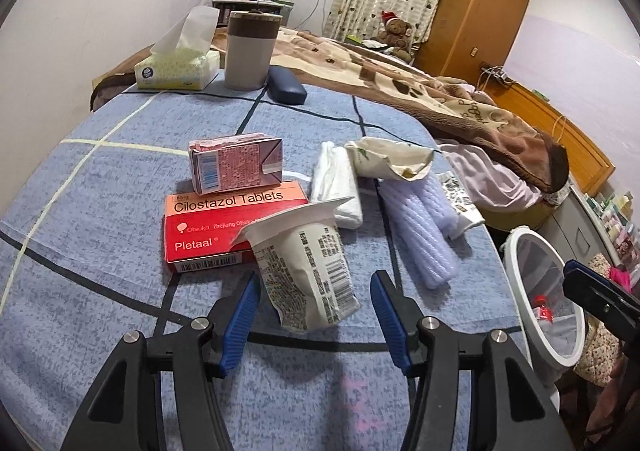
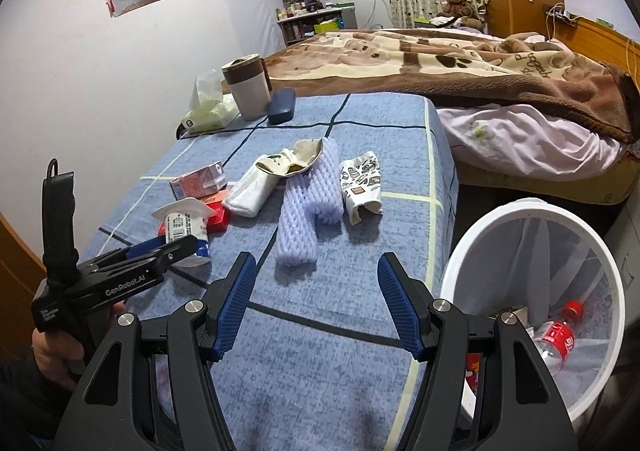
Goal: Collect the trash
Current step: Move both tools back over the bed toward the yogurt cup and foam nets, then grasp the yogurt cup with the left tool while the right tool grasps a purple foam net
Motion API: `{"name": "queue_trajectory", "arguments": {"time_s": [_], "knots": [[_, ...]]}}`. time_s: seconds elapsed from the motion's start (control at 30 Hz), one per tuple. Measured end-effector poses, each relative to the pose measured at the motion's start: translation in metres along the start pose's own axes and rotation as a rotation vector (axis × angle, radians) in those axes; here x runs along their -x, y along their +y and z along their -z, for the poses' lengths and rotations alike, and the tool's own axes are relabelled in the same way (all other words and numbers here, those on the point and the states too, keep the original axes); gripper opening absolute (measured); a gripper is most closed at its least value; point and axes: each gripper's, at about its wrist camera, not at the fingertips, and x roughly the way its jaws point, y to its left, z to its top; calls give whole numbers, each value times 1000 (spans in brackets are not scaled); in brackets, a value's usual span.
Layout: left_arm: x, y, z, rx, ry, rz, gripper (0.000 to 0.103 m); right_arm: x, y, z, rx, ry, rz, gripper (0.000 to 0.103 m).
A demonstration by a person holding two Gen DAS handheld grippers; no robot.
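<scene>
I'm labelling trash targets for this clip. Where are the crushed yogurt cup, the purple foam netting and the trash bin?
crushed yogurt cup (image 1: pixel 316 271), left wrist view, on its printed side wall.
purple foam netting (image 2: pixel 300 227), right wrist view, on the middle of the longer piece.
trash bin (image 2: pixel 472 235), right wrist view, on its white rim.

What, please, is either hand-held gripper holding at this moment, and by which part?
Nothing is held. The left hand-held gripper stands open around the white cup's base, pads not pressing; the right hand-held gripper is open and empty.
</scene>
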Motion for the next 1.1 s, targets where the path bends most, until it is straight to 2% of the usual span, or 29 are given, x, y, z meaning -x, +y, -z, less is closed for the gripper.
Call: {"name": "queue_trajectory", "arguments": {"time_s": [0.47, 0.6, 0.7, 1.0, 1.1], "knots": [[-9, 17, -2, 13, -14, -36, 57, -40, 10, -11, 31, 67, -28, 59], [-8, 26, -2, 29, -19, -26, 56, -55, 15, -13, 39, 91, -35, 55], [-8, 30, -3, 32, -19, -17, 51, -65, 16, -15, 45, 109, -34, 53], [-10, 38, -2, 28, -13, 6, 51, -89, 23, -17, 52, 159, -34, 47], [-11, 39, -2, 29, -11, 9, 50, -94, 22, -19, 47, 167, -23, 42]]}}
